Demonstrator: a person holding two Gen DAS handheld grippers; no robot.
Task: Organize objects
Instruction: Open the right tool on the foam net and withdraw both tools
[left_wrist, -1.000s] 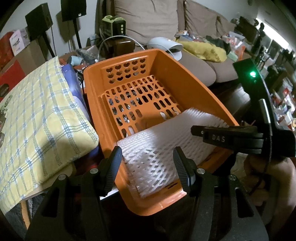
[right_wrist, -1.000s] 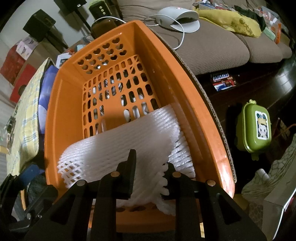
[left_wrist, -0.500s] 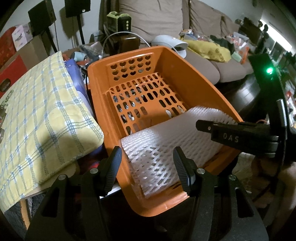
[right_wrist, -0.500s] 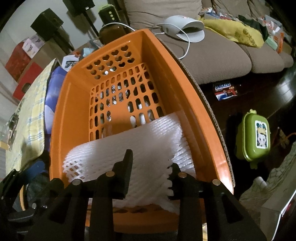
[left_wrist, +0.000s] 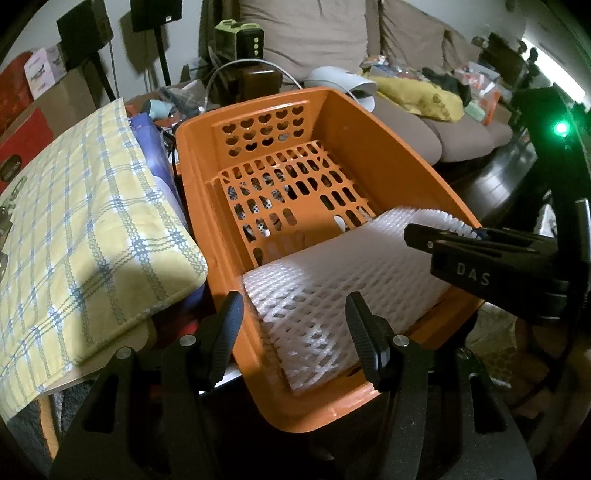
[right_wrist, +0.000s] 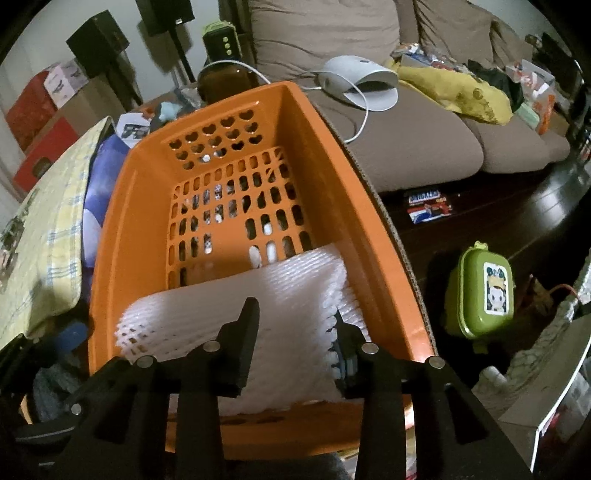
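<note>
Yellow-and-blue checked cloth pad (left_wrist: 85, 236) lies left of the basket, just beside its left wall.

Left gripper (left_wrist: 293, 334): jaws apart, nothing between the pads; it hovers over the near left corner of the orange perforated plastic basket (left_wrist: 373, 147).

White foam mesh sleeve (left_wrist: 343, 280) lies on the basket floor at the near end, long axis running across the basket, left wall to right wall. Far half of the basket holds nothing.

Right gripper (right_wrist: 295, 336): jaws have just been opening; the right end of the sleeve sits between them, its frilled edge at the right finger, pads apparently no longer pressing.

Judgement: sleeve deposited; right hand nearer, release nearly complete.

Green lidded box (right_wrist: 484, 295) sits on the dark floor, well right of the basket.
</note>
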